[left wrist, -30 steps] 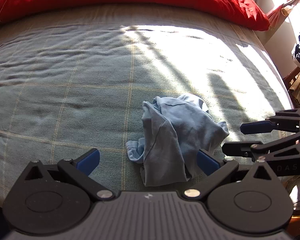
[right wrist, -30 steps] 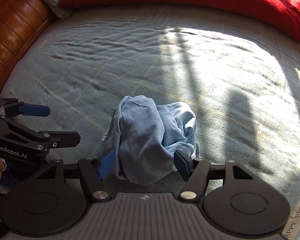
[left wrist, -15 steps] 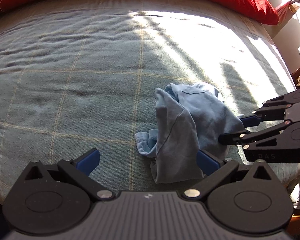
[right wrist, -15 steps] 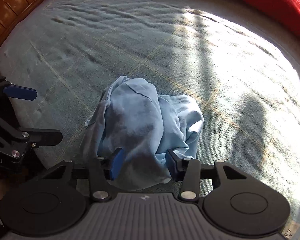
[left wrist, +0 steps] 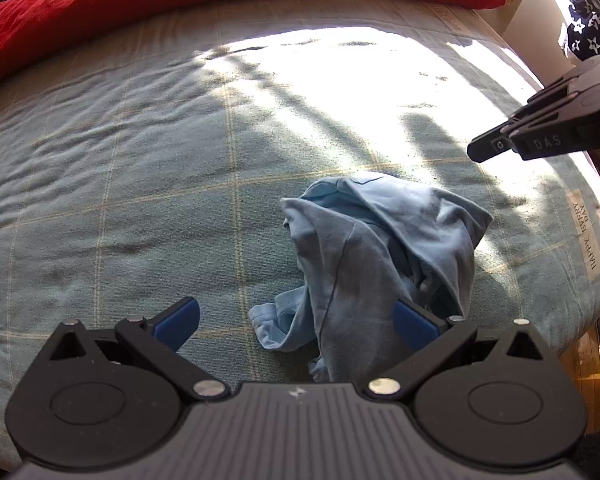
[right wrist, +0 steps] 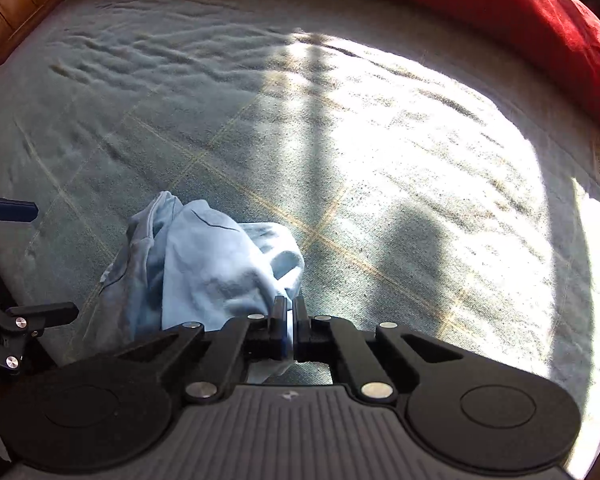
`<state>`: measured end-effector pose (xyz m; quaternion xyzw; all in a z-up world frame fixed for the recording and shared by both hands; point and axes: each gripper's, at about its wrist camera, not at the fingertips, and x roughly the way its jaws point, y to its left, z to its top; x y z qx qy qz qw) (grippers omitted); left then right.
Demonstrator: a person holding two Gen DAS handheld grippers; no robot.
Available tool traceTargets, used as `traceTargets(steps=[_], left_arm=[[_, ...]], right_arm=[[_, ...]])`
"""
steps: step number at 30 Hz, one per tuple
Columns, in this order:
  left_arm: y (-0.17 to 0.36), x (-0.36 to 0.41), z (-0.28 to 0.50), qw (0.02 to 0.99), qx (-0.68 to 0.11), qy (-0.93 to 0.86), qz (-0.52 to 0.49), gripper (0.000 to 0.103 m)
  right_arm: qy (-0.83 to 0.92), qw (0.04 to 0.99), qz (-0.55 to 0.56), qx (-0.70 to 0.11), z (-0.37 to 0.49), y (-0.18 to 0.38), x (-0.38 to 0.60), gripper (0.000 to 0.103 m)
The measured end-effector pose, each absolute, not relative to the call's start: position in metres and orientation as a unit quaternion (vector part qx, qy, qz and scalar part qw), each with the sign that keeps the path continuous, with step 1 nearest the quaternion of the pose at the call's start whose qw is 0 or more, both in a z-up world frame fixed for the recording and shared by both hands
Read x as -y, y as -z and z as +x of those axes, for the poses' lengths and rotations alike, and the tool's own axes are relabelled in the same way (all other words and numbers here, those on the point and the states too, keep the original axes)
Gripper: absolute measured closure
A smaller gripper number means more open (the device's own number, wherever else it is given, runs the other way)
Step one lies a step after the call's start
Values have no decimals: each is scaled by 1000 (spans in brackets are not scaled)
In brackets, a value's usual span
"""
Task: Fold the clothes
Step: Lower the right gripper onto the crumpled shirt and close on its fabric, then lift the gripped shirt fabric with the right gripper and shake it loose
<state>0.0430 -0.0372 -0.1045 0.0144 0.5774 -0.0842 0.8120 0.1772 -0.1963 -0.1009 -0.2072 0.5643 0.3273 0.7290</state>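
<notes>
A crumpled light blue garment (left wrist: 372, 248) lies on the green checked bedsheet (left wrist: 120, 160). My left gripper (left wrist: 296, 322) is open just above it. Its blue pads stand wide apart, and the garment's near folds lie between them. My right gripper (right wrist: 289, 304) is shut, its fingers pressed together at the right edge of the garment (right wrist: 204, 264). A sliver of light blue shows in the slit between them. In the left wrist view the right gripper (left wrist: 474, 148) is off to the upper right, with bare sheet between its tip and the garment. The left gripper (right wrist: 56, 260) shows at the left edge of the right wrist view.
A red quilt (left wrist: 220, 8) runs along the far side of the bed. A wooden bed frame (right wrist: 16, 4) borders the far left in the right wrist view. Dark star-print cloth (left wrist: 588, 36) hangs beyond the bed's right edge. A sheet label (left wrist: 584, 236) marks that edge. Sunlight covers the middle of the sheet.
The right gripper's jaws went from wide apart around the garment to shut, and it slid off to the garment's right side. The left gripper stayed open and came slightly closer.
</notes>
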Motion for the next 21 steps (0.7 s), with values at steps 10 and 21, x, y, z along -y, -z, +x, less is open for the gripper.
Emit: traceTargets(steps=[10,21], left_arm=[[114,43,45,799,-593,95,8,1],[115,23,28,796,-602,62,-6,1]], right_arm=[[-393,692,-190,-575,159,91,181,92],[-388,652,-256,-599,93,142,139,61]])
